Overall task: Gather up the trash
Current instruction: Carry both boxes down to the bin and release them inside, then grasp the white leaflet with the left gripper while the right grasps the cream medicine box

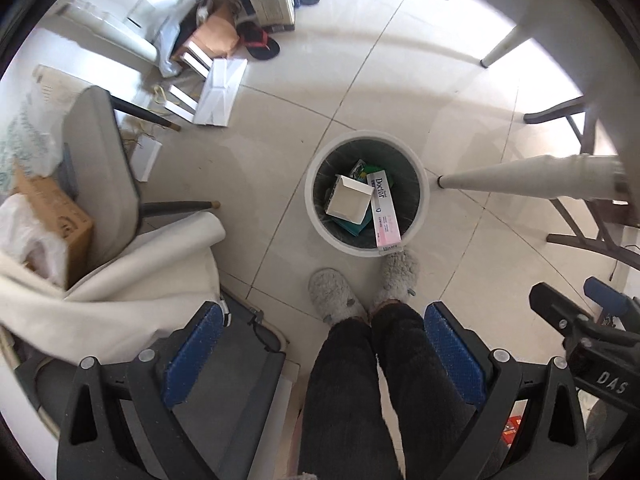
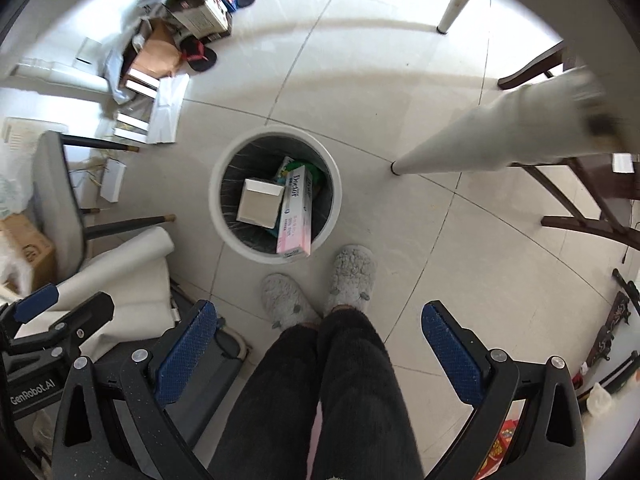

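Note:
A round white trash bin (image 1: 320, 216) (image 2: 218, 216) with a dark liner stands on the tiled floor below both grippers. In it lie an open white box (image 1: 348, 200) (image 2: 258, 202), a pink and white "Doctor" box (image 1: 384, 210) (image 2: 296, 212) leaning on the near rim, and green packaging (image 1: 362, 170) (image 2: 290, 164). My left gripper (image 1: 322, 316) is open and empty, high above the floor. My right gripper (image 2: 318, 314) is open and empty too. The right gripper also shows at the right edge of the left wrist view (image 1: 584, 316).
The person's legs and grey slippers (image 1: 334, 294) (image 2: 352, 272) stand just before the bin. A grey chair (image 1: 100, 168) with a cardboard box (image 1: 52, 216) and white cloth is at the left. White table legs (image 1: 516, 178) (image 2: 480, 140) and dark chairs are at the right. Boxes, papers and sandals clutter the far left floor (image 1: 224, 40).

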A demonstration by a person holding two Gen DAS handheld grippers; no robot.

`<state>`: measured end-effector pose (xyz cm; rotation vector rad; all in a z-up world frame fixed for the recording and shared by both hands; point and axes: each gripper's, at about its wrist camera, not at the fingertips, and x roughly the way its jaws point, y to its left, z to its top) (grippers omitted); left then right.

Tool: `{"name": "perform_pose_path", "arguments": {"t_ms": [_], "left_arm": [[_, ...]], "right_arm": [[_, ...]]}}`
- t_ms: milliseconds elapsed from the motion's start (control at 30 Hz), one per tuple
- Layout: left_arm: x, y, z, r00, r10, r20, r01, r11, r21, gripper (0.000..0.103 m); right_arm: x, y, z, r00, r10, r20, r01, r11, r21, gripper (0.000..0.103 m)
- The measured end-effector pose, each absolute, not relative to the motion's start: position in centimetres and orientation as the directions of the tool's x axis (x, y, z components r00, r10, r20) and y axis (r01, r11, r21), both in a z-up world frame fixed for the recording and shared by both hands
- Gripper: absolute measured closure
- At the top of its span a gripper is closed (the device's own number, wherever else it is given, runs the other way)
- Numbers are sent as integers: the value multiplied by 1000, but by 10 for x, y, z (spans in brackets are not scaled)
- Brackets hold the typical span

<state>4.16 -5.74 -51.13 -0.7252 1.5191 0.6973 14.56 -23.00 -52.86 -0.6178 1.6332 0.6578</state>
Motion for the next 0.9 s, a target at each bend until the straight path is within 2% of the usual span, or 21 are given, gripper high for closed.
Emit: {"name": "perform_pose_path", "arguments": {"t_ms": [300,500,733,900], "left_arm": [[15,-72,-405,33,11,-999,-806,592,-20,0],[25,-63,-344,103,100,-990,-798,603,-23,0],[86,-15,-286,163,221,-961,-783,621,10,0],[152,42,-271,152,257,-955,-797,603,36,0]], "right_arm": [[128,-239,-396,-147,43,-988,-731,669,138,0],[139,-238,-318,-145,153,-978,-695,688,211,0],[193,-204,-250,-141,274,-951,-645,704,299,0],[282,-162,-231,-83,317,-945,-563,767,307,0]]}}
